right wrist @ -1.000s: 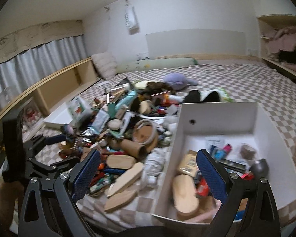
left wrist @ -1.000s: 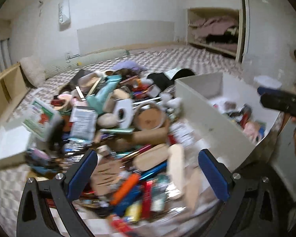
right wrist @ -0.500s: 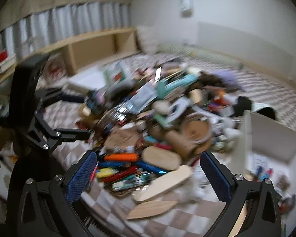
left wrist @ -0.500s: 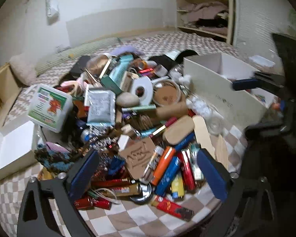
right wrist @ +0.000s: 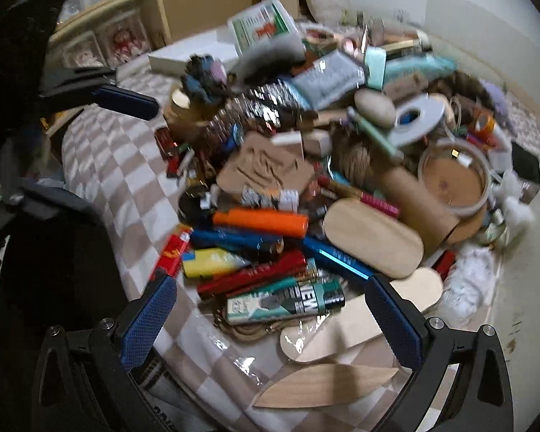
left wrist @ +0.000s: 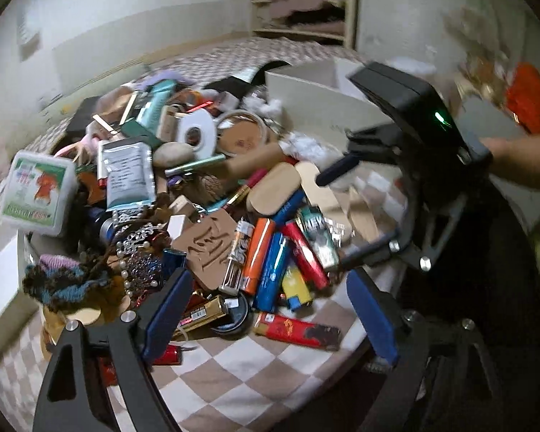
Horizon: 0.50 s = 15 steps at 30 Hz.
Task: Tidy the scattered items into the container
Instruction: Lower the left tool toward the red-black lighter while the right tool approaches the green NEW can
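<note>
Now I'm in the reach step: my right gripper (right wrist: pixel 270 318), jaws wide apart and empty, hangs over the lighters (right wrist: pixel 259 248) at 12 o'clock. My left gripper (left wrist: pixel 270 309) is closing on nothing, pile (left wrist: pixel 205 187) ahead. Next I need to drop onto one lighter and clamp. White container (left wrist: pixel 324 93) sits at 1 o'clock. Checkered bedspread (left wrist: pixel 234 378), bedroom, cupboard (left wrist: pixel 302 3) behind.

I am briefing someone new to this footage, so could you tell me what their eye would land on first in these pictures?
First, the heap of small clutter piled on the checked bedcover, with a row of bright lighters at its near edge, the orange lighter standing out. Behind it to the right stands the white box. Both grippers hang over the pile holding nothing: the right gripper wide open, the left gripper with its jaws closing.
</note>
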{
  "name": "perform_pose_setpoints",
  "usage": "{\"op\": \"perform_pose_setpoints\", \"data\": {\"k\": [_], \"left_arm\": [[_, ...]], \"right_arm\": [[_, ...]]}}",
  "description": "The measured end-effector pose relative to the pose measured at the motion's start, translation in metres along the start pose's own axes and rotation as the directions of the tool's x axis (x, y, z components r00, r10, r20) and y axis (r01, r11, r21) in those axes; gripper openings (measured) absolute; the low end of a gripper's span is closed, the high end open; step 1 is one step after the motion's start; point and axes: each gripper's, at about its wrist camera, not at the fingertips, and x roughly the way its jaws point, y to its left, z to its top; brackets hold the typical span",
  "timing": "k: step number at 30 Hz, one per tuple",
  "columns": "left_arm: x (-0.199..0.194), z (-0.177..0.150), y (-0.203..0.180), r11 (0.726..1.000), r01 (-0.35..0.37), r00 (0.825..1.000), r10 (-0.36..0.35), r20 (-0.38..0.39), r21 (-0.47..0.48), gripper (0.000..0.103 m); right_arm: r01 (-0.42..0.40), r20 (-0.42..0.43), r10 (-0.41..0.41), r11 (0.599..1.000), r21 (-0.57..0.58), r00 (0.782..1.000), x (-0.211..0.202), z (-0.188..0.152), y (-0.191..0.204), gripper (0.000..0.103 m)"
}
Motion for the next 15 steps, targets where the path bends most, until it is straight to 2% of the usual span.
{"op": "perform_pose_setpoints", "data": {"k": [5,9,15], "left_arm": [[0.013,-0.003,0.003,0.998,0.052,0.997,-0.050,-0.054,0.024,0.088],[0.025,-0.008,0.003,0.998,0.058,0.994,-0.054,-0.092,0.033,0.088],[0.029,-0.013,0.001,0.997,0.062,0.993,-0.057,-0.108,0.044,0.088]], "right_arm": [[-0.006,-0.015,0.006,1.000,0.005,1.000,0.006,-0.004,-0.002,0.103],[-0.013,-0.036,0.013,1.000,-0.006,0.999,0.014,-0.002,-0.001,0.103],[-0.016,-0.073,0.013,0.999,-0.036,0.997,0.024,-0.003,0.005,0.103]]}}
